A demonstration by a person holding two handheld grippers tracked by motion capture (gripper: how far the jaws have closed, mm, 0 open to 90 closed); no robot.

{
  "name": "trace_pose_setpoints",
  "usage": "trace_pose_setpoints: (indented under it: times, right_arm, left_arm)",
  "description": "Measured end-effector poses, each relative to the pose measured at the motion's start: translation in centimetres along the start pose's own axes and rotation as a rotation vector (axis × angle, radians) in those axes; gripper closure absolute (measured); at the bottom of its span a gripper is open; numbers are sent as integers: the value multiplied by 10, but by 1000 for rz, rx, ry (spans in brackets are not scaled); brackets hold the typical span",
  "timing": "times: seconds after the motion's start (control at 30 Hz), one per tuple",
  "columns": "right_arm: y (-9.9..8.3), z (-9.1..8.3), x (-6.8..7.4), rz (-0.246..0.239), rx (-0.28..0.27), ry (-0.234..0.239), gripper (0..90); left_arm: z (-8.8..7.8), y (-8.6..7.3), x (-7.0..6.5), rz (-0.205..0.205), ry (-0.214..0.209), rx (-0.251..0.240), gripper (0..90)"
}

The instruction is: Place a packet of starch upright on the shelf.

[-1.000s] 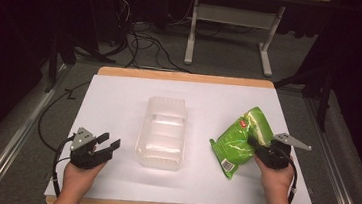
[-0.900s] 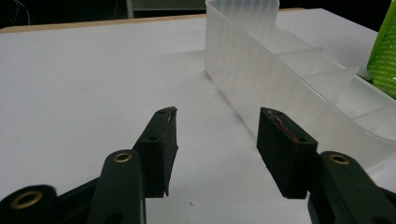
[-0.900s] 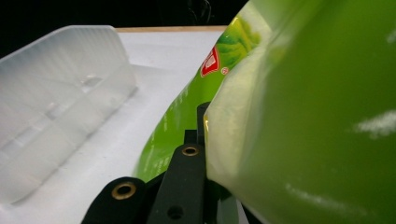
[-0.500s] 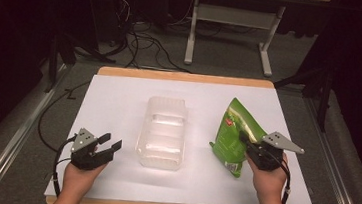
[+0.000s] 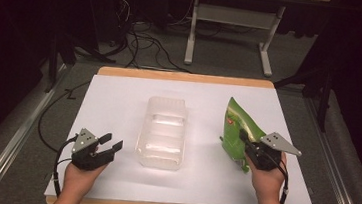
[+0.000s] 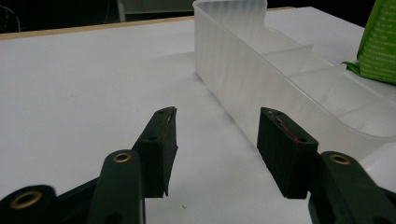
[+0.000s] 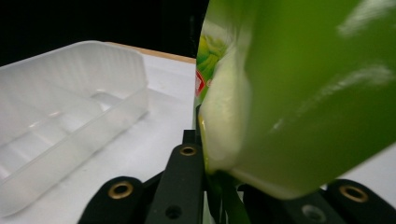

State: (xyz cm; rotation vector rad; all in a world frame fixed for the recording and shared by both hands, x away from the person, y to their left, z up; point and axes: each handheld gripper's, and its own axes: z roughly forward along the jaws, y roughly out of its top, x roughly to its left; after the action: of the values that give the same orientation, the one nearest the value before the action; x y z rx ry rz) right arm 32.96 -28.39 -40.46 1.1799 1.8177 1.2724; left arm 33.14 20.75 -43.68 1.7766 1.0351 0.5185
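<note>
A green snack bag (image 5: 237,125) stands tilted up on its edge at the right of the white table top, pinched at its lower corner by my right gripper (image 5: 244,137). In the right gripper view the bag (image 7: 303,93) looms close, its seam caught between the jaws of that gripper (image 7: 219,177). A clear, empty plastic container (image 5: 166,100) with divided compartments lies in the middle. My left gripper (image 5: 112,141) rests open at the front left, nothing between its jaws. In the left gripper view my left gripper (image 6: 217,114) points at the container's near wall (image 6: 243,70), with the bag (image 6: 379,42) beyond.
A white sheet (image 5: 119,101) covers the wooden table. Beyond its far edge are a dark floor with cables (image 5: 139,43) and a white desk frame (image 5: 226,31). A metal rail (image 5: 10,136) runs along the left side.
The right gripper has lifted the green bag from lying flat to standing on its edge, and the hand shifted slightly left. The left gripper has stayed still.
</note>
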Motion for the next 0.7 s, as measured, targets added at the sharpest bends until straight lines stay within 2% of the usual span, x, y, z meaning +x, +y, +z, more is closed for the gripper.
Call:
trace_pose_setpoints:
  times: [0.1, 0.3, 0.5, 0.57, 0.63, 0.7]
  right_arm:
    - [-2, -4, 1, -20, 9, 21, 826]
    - [-5, -3, -3, -3, 12, 42, 756]
    - [-3, 4, -5, 13, 5, 54, 804]
    - [-1, 4, -5, 24, 1, 46, 892]
    - [0, 3, -5, 18, 0, 43, 900]
    - [2, 1, -6, 21, -14, 64, 900]
  left_arm:
    - [0, 0, -1, 6, -4, 6, 479]
    - [1, 0, -2, 15, -12, 8, 479]
    - [1, 0, -3, 21, -18, 17, 478]
    - [1, 0, -3, 21, -18, 14, 477]
    - [1, 0, -2, 20, -19, 17, 477]
    - [2, 0, -2, 20, -20, 19, 477]
